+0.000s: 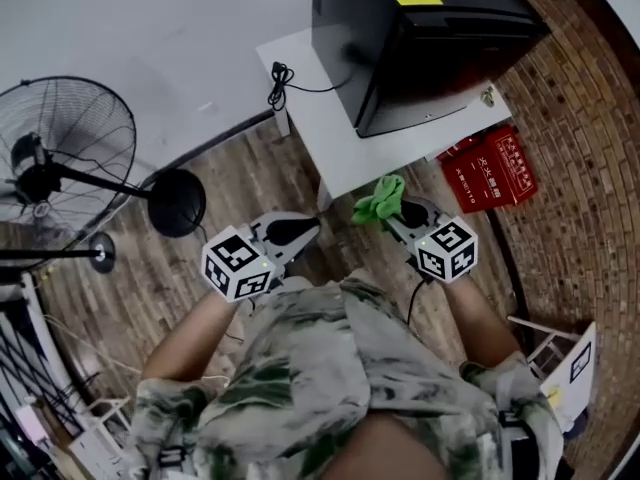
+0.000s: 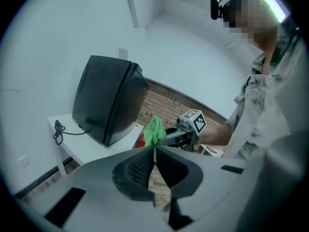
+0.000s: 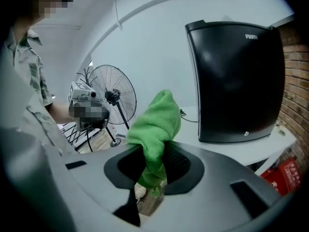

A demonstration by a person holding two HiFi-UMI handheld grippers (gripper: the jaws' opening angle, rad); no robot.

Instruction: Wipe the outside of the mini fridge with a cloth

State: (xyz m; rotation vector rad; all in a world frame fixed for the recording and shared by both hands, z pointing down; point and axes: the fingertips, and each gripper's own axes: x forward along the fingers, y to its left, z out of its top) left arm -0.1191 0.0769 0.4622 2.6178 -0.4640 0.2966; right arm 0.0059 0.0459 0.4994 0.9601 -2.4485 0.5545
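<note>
White desk bears one fridge, one fan beside; fingers of our right gripper clamp one cloth; left gripper closed, empty.

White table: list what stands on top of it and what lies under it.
On top: a boxy black mini fridge and a coiled black cable at one corner. Under one edge, a red printed box shows partly. The white table covers whatever else lies beneath.

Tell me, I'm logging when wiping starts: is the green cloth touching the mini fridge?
Apart. The head view shows the cloth, clamped in the right gripper, short of the mini fridge, with bare white table between them.
</note>
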